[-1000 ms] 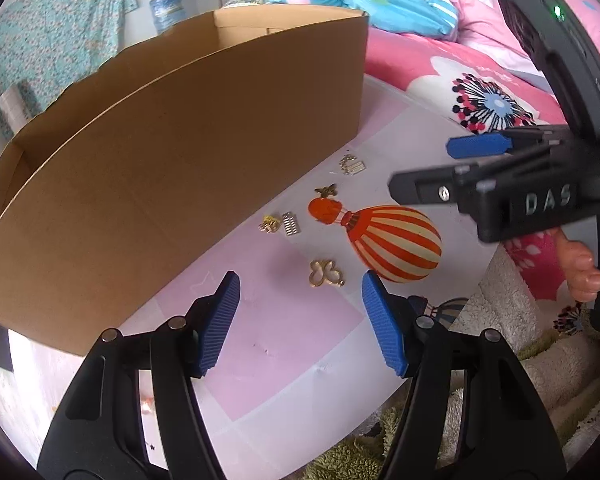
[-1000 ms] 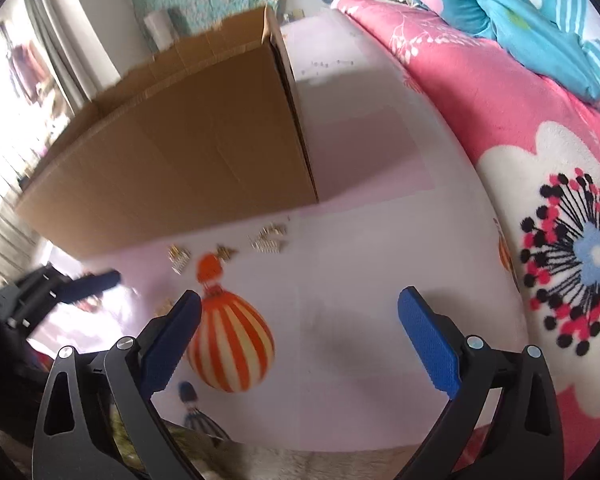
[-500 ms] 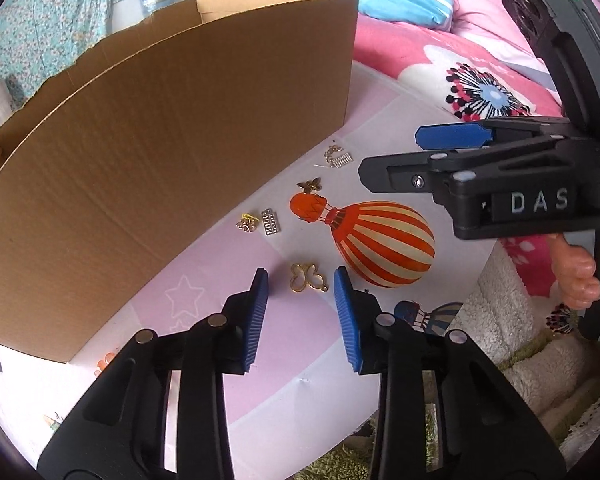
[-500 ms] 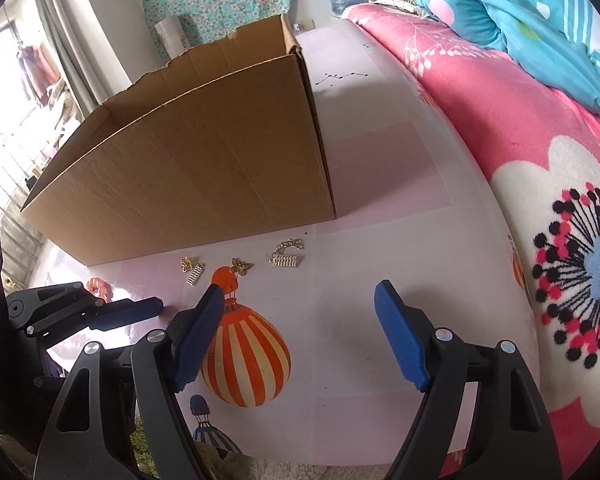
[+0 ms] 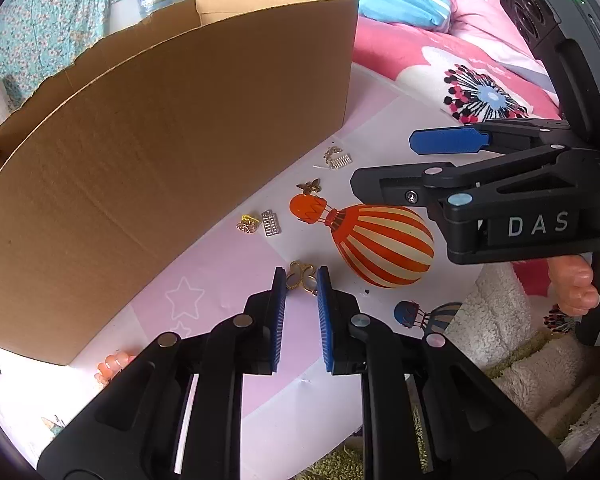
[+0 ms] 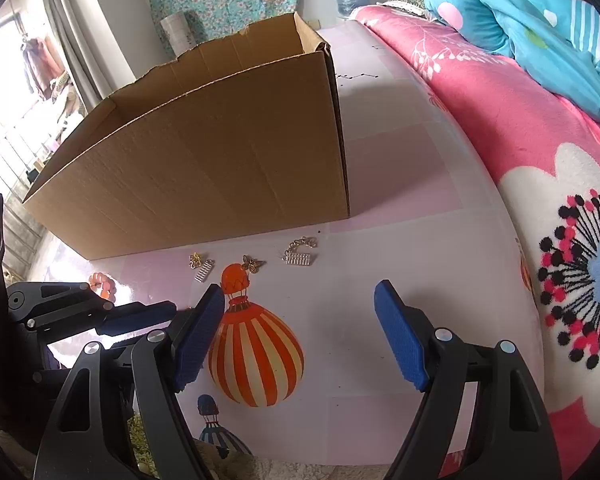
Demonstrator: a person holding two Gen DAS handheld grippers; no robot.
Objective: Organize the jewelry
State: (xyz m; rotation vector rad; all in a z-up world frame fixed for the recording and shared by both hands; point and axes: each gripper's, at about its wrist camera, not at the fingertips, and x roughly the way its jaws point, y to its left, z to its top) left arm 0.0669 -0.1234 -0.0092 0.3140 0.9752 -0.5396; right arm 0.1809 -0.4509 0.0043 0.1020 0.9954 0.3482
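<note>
A gold butterfly-shaped charm lies on the pink mat, caught between the fingertips of my left gripper. Its jaws are closing and the blue pads touch the charm's sides. Further along the foot of the cardboard box lie a small gold piece, a silver bar piece, a gold butterfly and a chain with a silver comb. My right gripper hovers open over the printed balloon with nothing between its fingers. The left gripper shows at its lower left.
A bed with a pink flowered blanket borders the mat on the right. A fluffy rug lies at the mat's near edge. An orange beaded item sits near the box's near corner. Fingers of a hand hold the right gripper's handle.
My left gripper's jaws have narrowed from wide apart to the sides of the gold butterfly-shaped charm. The right gripper's jaws came in a little, then held.
</note>
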